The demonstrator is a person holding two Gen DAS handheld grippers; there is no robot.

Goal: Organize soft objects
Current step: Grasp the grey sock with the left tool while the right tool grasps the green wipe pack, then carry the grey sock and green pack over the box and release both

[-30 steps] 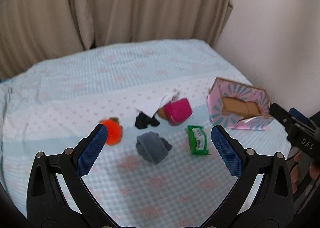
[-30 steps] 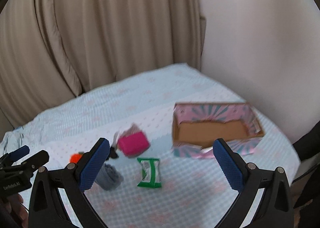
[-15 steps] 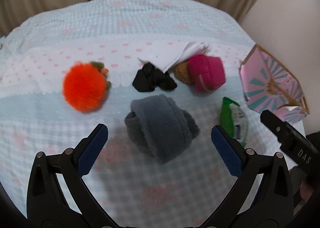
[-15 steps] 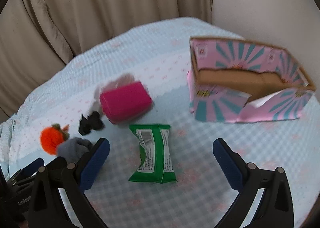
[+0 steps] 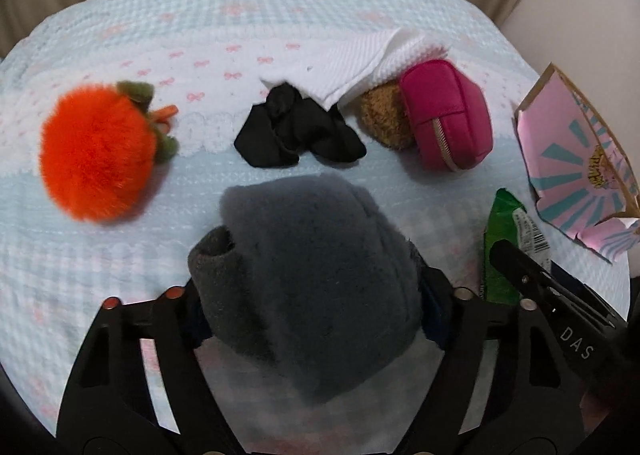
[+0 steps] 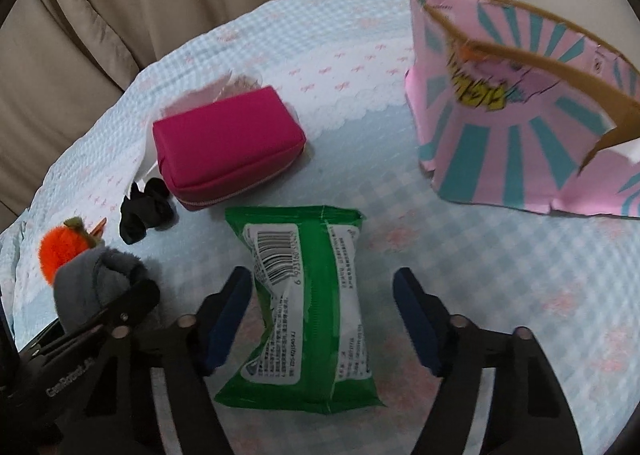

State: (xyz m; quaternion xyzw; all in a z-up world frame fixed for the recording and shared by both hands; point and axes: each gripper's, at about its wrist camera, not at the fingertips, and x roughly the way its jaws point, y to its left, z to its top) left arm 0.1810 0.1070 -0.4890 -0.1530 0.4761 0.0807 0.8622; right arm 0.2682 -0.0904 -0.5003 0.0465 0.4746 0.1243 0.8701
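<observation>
1. Soft grey sock roll [image 5: 308, 287] sat right up close, pinched between the fingers of the left claw [image 5: 310, 305], its blue pads sunk out of sight in the fleece. That one looked clenched on its catch.
2. Right claw [image 6: 322, 319] straddled the green wipes pack [image 6: 300, 311] with its pads parted; the left pad touched the wrapper, the right stood off it, so nothing was gripped there yet.
3. Judgement call: this was the pick-up step, two items at once.
4. Farther out on the bed cover [image 5: 120, 275] waited the orange pompom [image 5: 98, 153], the black scrunchie [image 5: 296, 133], the magenta pouch [image 6: 228, 147] and the white cloth [image 5: 360, 63].
5. Farthest right stood the pink box [image 6: 520, 127], open-topped, the likely destination.
6. Next move likely called for squeezing the pack shut, then lifting both clear and over the box wall.
</observation>
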